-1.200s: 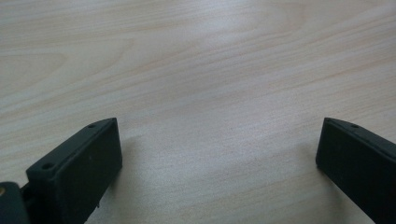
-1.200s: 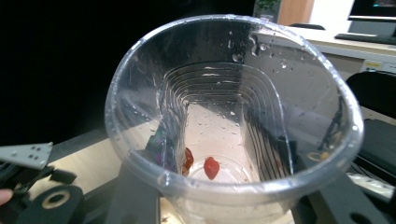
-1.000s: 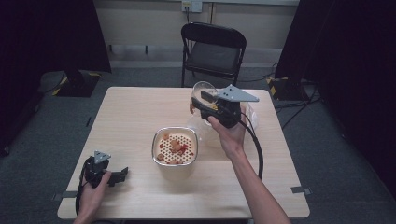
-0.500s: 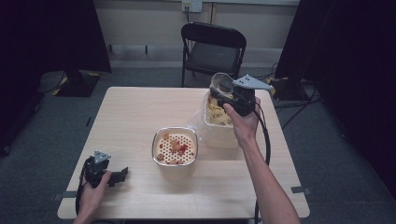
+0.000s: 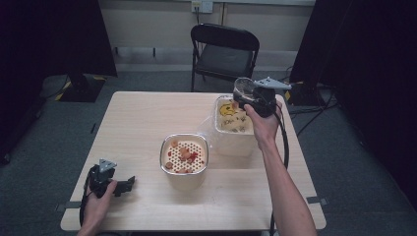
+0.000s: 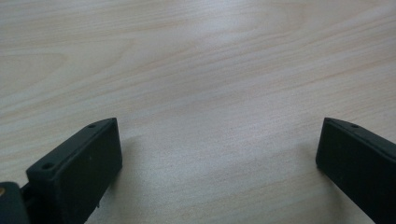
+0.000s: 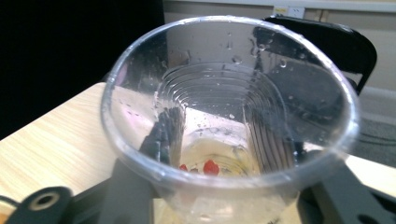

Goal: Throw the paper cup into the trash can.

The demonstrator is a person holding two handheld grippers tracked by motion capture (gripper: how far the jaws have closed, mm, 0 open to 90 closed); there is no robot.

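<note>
Evidently the work in hand is setting down a drained cup [image 5: 242, 88], so the advice runs left to right across the table [image 5: 142, 123]. At the near left corner the left gripper [image 5: 129, 183] lies on the bare wood with its jaws spread wide and nothing between them; it is best left resting there, out of the way. In the middle stands a tub [image 5: 184, 156] topped by a perforated strainer holding reddish pieces, and beside it to the right a second tub [image 5: 235, 129] with a printed face inside. Over that tub's far right edge the right gripper [image 5: 246, 94] carries the clear cup, its jaws on either side of the wall; they have just been opening slightly, and the cup sits between them. To finish well, I would bring the cup upright over open table clear of both tubs, let its base touch down, and only then spread the jaws fully, since a wet, light cup tips easily.
</note>
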